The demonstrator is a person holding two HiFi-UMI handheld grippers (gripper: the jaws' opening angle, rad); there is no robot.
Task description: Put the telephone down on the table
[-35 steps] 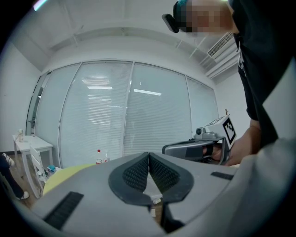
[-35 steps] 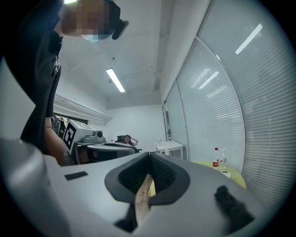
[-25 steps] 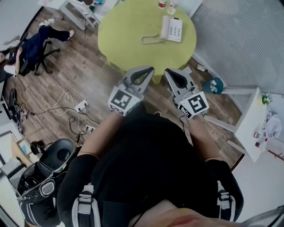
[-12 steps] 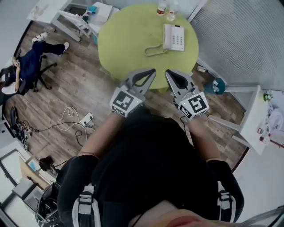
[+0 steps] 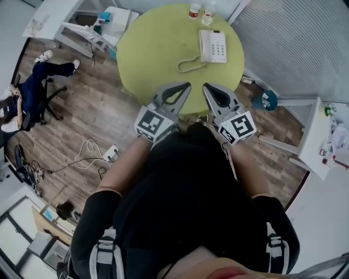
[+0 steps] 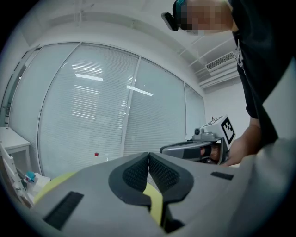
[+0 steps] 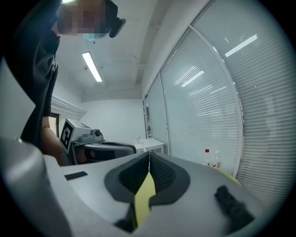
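A white telephone [image 5: 213, 46] lies on the far right part of the round yellow-green table [image 5: 152, 49]. Its handset rests on the base and its coiled cord [image 5: 188, 66] trails to the left. Both grippers are held side by side in front of the person's body, just short of the table's near edge. The left gripper [image 5: 186, 85] is shut and empty, its pads [image 6: 138, 173] meeting. Likewise shut and empty is the right gripper [image 5: 206, 87], its pads [image 7: 159, 173] together. Each gripper view shows the other gripper alongside, and neither shows the telephone.
Two small bottles [image 5: 194, 9] stand at the table's far edge. A seated person [image 5: 24, 92] is at the left, with cables and a power strip [image 5: 112, 154] on the wood floor. White tables [image 5: 319, 139] stand right and upper left. A blind-covered glass wall [image 5: 294, 38] runs behind.
The floor, the seated person and the table have shifted in the head view as the wearer moves. Both grippers keep the same pose, shut and empty.
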